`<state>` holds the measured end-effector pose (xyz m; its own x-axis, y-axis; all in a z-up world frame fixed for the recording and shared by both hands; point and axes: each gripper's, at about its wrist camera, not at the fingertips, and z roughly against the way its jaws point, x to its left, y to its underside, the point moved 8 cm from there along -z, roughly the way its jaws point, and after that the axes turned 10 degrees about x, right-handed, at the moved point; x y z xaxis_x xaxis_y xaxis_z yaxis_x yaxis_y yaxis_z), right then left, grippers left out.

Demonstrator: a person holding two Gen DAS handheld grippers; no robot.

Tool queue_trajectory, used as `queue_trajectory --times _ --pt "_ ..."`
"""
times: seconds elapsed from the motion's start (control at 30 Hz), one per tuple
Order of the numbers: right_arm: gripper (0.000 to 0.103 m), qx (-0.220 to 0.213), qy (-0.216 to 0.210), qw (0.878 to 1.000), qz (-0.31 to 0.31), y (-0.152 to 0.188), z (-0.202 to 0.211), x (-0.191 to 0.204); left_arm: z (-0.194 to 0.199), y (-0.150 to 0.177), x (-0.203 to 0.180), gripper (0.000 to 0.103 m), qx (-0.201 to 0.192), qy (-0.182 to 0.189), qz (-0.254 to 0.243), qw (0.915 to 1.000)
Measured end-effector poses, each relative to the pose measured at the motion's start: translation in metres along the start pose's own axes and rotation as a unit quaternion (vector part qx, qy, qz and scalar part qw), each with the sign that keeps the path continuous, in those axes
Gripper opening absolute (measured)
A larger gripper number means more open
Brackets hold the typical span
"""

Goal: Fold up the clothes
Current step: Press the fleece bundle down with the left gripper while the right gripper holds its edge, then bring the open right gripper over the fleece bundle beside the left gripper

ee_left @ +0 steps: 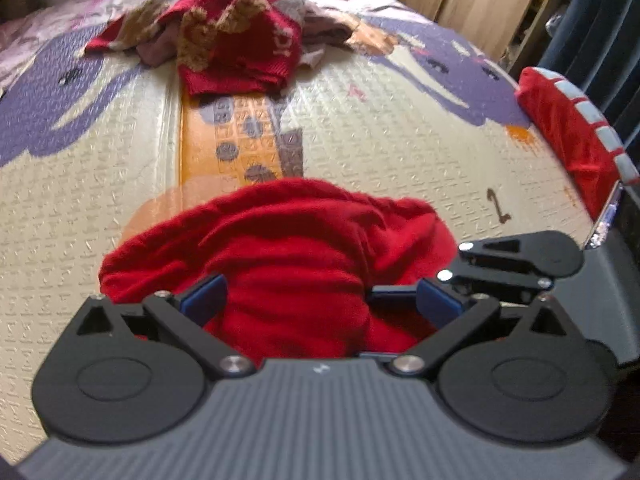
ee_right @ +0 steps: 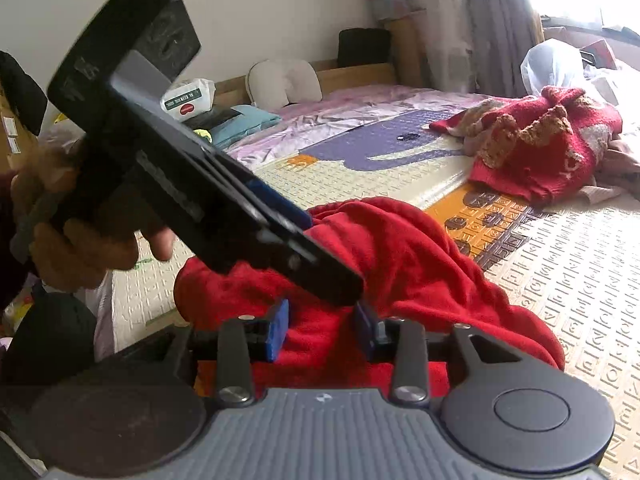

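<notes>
I'm seeing my left gripper [ee_left: 320,300]: black linkages, silver screws, blue pads [ee_left: 204,300]. Grey ribbed housing is showing at six o'clock.

The red garment [ee_right: 400,264] runs under both gripper bodies, its near edge hidden; the folded red cloth [ee_left: 576,136] is cut off at the frame's right.

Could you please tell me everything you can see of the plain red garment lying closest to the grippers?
The plain red garment looks like soft fleece or knit, without any visible pattern. It lies bunched and creased in a loose mound on the patterned play mat, not yet folded. Both the left hand-held gripper and the right hand-held gripper have its cloth between their blue pads. It lies apart from the patterned red sweater farther back.
</notes>
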<state>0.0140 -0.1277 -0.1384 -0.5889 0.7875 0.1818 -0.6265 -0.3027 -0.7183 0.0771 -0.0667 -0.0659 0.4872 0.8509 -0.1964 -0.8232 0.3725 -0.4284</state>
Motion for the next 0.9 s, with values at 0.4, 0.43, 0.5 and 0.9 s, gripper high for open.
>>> queue_trajectory --times 0.4,0.43,0.5,0.9 --pt "0.046 0.021 0.007 1.000 -0.015 0.005 -0.013 -0.007 -0.035 0.014 0.015 0.103 0.018 -0.018 0.007 0.9997" --pt "0.046 0.021 0.008 1.000 -0.014 0.006 -0.014 -0.007 -0.034 0.014 0.015 0.103 0.018 -0.019 0.008 0.9996" --pt "0.046 0.018 0.005 1.000 -0.014 0.005 -0.013 -0.007 -0.031 0.012 0.014 0.103 0.018 -0.023 0.007 0.9996" --pt "0.047 -0.040 -0.005 0.998 -0.043 -0.011 0.033 -0.017 0.042 -0.011 0.004 0.103 -0.064 -0.003 0.002 0.9979"
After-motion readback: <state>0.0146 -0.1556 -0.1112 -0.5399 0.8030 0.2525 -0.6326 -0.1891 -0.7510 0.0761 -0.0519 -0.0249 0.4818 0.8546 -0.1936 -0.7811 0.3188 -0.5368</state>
